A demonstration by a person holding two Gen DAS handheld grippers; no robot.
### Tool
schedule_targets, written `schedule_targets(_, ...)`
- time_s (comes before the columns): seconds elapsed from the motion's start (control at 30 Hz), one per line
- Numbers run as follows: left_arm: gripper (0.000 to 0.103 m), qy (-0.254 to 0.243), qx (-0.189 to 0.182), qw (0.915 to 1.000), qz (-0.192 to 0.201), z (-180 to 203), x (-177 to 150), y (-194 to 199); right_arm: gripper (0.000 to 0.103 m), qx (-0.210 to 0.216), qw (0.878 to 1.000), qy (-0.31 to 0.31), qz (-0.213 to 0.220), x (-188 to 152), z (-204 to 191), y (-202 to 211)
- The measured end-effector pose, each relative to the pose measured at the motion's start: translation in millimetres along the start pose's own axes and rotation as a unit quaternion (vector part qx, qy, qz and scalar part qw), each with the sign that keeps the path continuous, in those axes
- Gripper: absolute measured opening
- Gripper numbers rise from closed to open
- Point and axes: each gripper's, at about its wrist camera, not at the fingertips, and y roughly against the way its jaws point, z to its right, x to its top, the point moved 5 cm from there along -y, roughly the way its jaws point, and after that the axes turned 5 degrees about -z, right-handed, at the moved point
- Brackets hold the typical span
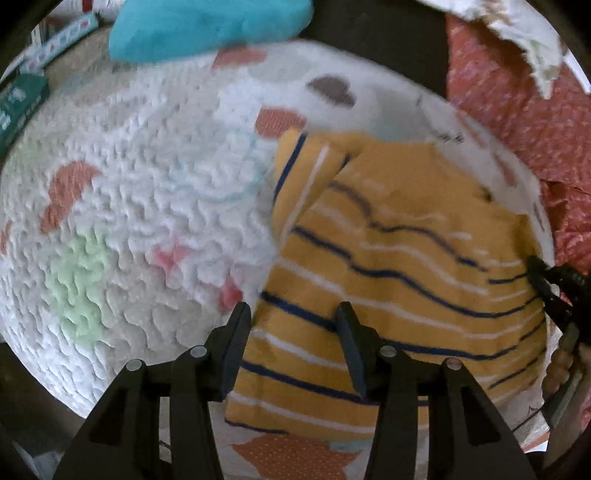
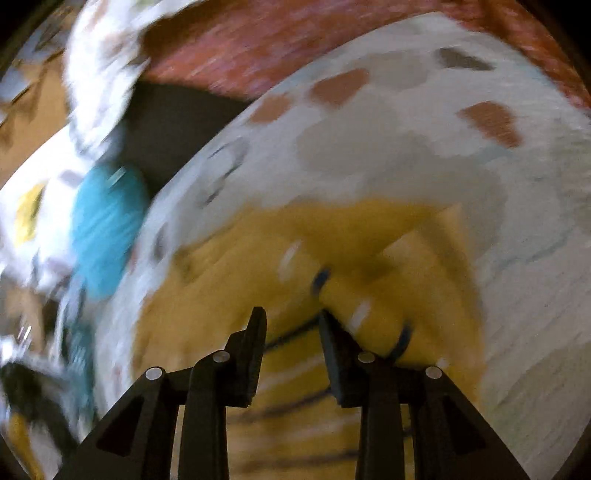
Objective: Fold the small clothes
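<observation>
A small mustard-yellow garment with navy and white stripes [image 1: 399, 266] lies on a white textured blanket [image 1: 140, 192], one sleeve folded over its top left. My left gripper [image 1: 293, 314] is open, its fingers straddling the garment's left edge just above the cloth. My right gripper shows at the garment's right edge in the left wrist view [image 1: 546, 284]. In the blurred right wrist view the right gripper [image 2: 291, 317] is open over the yellow garment [image 2: 280, 258].
A turquoise garment [image 1: 207, 26] lies at the blanket's far edge, also in the right wrist view [image 2: 107, 229]. A red patterned fabric [image 1: 524, 110] lies at the right. A green box [image 1: 18, 107] and a patterned strip sit far left.
</observation>
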Motion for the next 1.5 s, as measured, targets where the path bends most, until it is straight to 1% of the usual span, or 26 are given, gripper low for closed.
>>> schedule_targets(0.03, 0.047, 0.012, -0.015, 0.9998, -0.006, -4.3, 1.6, -2.3, 0.032, -0.006, 1.0, -0.025, 0.01, 6.9, 13.6, 1.0)
schedule_targets(0.13, 0.047, 0.04, -0.047, 0.998, -0.009, -17.5, 5.1, 0.2, 0.032, 0.035, 0.995, -0.089, 0.017, 13.2, 33.5, 9.4)
schedule_targets(0.17, 0.047, 0.048, -0.051, 0.9975, -0.006, -21.7, 5.4, 2.5, 0.033, 0.044, 0.994, -0.098, 0.021, 13.6, 33.3, 11.8)
schedule_targets(0.2, 0.047, 0.056, -0.056, 0.9969, -0.003, -25.4, 5.3, 4.6, 0.035, 0.054, 0.993, -0.1, 0.028, 13.6, 31.5, 17.7)
schedule_targets(0.23, 0.047, 0.065, -0.064, 0.9958, 0.0, -29.4, 5.0, 7.3, 0.037, 0.054, 0.993, -0.097, 0.032, 14.6, 30.4, 23.1)
schedule_targets(0.3, 0.047, 0.079, -0.075, 0.9941, 0.006, -37.0, 2.6, 12.8, 0.041, 0.059, 0.994, -0.083, 0.042, 12.9, 20.1, 30.4)
schedule_targets(0.37, 0.047, 0.086, -0.069, 0.9938, 0.009, -44.2, 0.2, 15.2, 0.045, 0.063, 0.995, -0.061, 0.047, 5.8, 6.1, 36.6)
schedule_targets(0.4, 0.047, 0.09, -0.065, 0.9938, 0.009, -47.5, -1.6, 15.6, 0.046, 0.063, 0.996, -0.053, 0.046, 2.5, 2.7, 38.1)
schedule_targets(0.5, 0.047, 0.101, -0.058, 0.9932, 0.009, -56.0, -9.5, 17.6, 0.046, 0.059, 0.998, -0.012, 0.035, -21.1, -20.5, 38.3)
schedule_targets(0.6, 0.047, 0.11, -0.049, 0.9927, 0.01, -65.0, -18.8, 17.3, 0.047, 0.045, 0.998, 0.039, 0.009, -51.1, -46.3, 29.8)
schedule_targets(0.7, 0.047, 0.114, -0.067, 0.9912, -0.003, -67.2, -25.8, 11.1, 0.047, 0.033, 0.994, 0.104, -0.033, -74.8, -89.8, 12.5)
schedule_targets(0.73, 0.047, 0.115, -0.075, 0.9905, -0.008, -66.1, -27.8, 8.4, 0.047, 0.035, 0.992, 0.115, -0.044, -78.7, -103.5, 5.1)
schedule_targets(0.8, 0.048, 0.113, -0.084, 0.9899, -0.015, -63.7, -33.1, 4.5, 0.052, 0.051, 0.987, 0.134, -0.073, -88.5, -134.3, -6.9)
schedule_targets(0.83, 0.048, 0.111, -0.082, 0.9903, -0.014, -62.6, -34.5, 3.8, 0.054, 0.061, 0.983, 0.148, -0.092, -93.4, -156.0, -16.8)
schedule_targets(0.9, 0.048, 0.105, -0.079, 0.9913, -0.006, -60.9, -35.9, 5.0, 0.057, 0.067, 0.975, 0.177, -0.117, -100.2, -194.1, -36.1)
schedule_targets(0.97, 0.05, 0.115, -0.092, 0.9891, -0.007, -61.4, -39.6, 5.1, 0.06, 0.055, 0.968, 0.208, -0.13, -106.5, -221.9, -51.9)
schedule_targets(1.03, 0.052, 0.131, -0.123, 0.9836, -0.017, -61.1, -46.0, 3.4, 0.06, 0.038, 0.958, 0.239, -0.154, -113.6, -250.1, -77.1)
schedule_targets(1.1, 0.053, 0.144, -0.139, 0.9797, -0.019, -62.6, -49.8, 4.1, 0.062, 0.014, 0.948, 0.262, -0.18, -122.3, -269.5, -103.4)
schedule_targets(1.17, 0.053, 0.147, -0.147, 0.978, -0.021, -64.6, -51.9, 5.3, 0.062, -0.033, 0.932, 0.297, -0.203, -133.6, -283.7, -131.9)
schedule_targets(1.2, 0.053, 0.148, -0.15, 0.9774, -0.022, -65.4, -52.3, 5.4, 0.062, -0.049, 0.927, 0.309, -0.206, -136.5, -287.4, -141.2)
schedule_targets(1.23, 0.053, 0.15, -0.155, 0.9761, -0.023, -67.4, -54.1, 5.9, 0.063, -0.068, 0.919, 0.325, -0.212, -140.6, -291.7, -153.1)
schedule_targets(1.3, 0.053, 0.155, -0.162, 0.9741, -0.027, -71.6, -54.5, 5.2, 0.072, -0.091, 0.909, 0.344, -0.218, -145.5, -297.8, -166.7)
schedule_targets(1.37, 0.055, 0.16, -0.17, 0.9719, -0.027, -74.2, -54.0, 5.0, 0.079, -0.108, 0.897, 0.364, -0.226, -150.2, -302.8, -179.0)
schedule_targets(1.4, 0.056, 0.163, -0.173, 0.971, -0.027, -74.9, -54.9, 5.4, 0.081, -0.115, 0.892, 0.372, -0.23, -152.0, -304.7, -183.8)
schedule_targets(1.5, 0.057, 0.161, -0.168, 0.9722, -0.026, -72.9, -56.8, 6.5, 0.083, -0.145, 0.867, 0.411, -0.24, -161.0, -307.0, -194.7)
